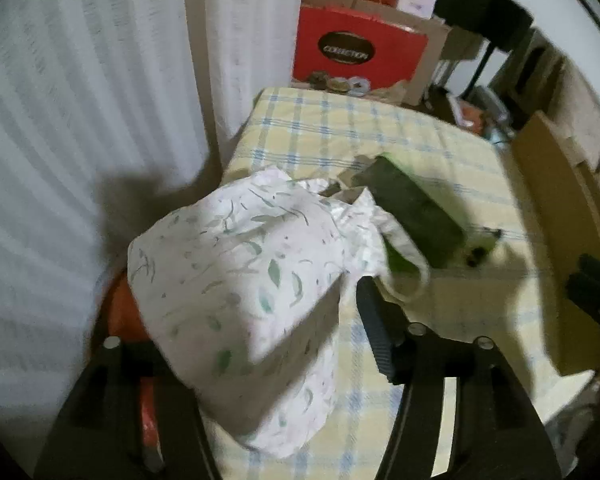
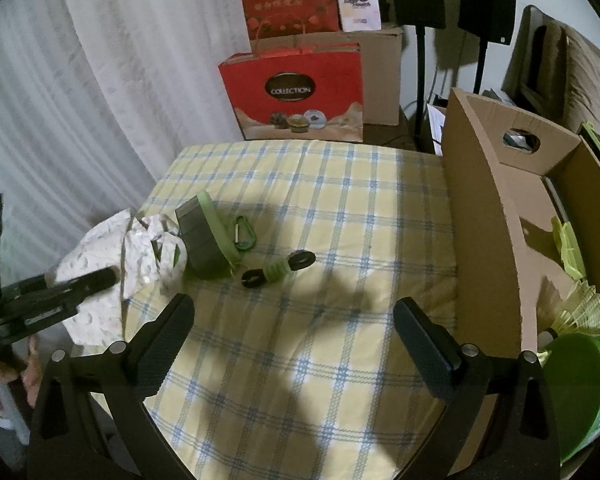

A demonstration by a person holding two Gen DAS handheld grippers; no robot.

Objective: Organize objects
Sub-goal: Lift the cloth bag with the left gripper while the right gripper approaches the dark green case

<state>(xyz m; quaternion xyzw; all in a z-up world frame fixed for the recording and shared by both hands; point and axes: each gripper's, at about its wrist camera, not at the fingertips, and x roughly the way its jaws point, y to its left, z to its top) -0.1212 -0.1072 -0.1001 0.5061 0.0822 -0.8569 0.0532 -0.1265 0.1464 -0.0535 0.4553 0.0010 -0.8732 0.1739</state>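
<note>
White leaf-print cloth, a drawstring pouch by the look of it, sits at the left edge of the checked yellow-and-blue table cover, part of it bulging out past the edge. My left gripper has its jaws apart with the pouch lying between them; I cannot see the pads pressing on it, so I judge it loose. That is my main worry — a soft bundle half off the edge could slump to the floor beside the white curtain if I nudge it outward.

Beside the pouch's open mouth stands a grey box with a green rim, with a green carabiner just beside it and a small green-and-black bundled cord nearby. A careless sweep of the left tongs could knock these around.

My right gripper hovers with its jaws wide and nothing between them, over bare cloth — plenty of room there. To its right a cardboard box stands against the table's edge, holding yellow shuttlecocks, and its wall limits any swing that way.
</note>
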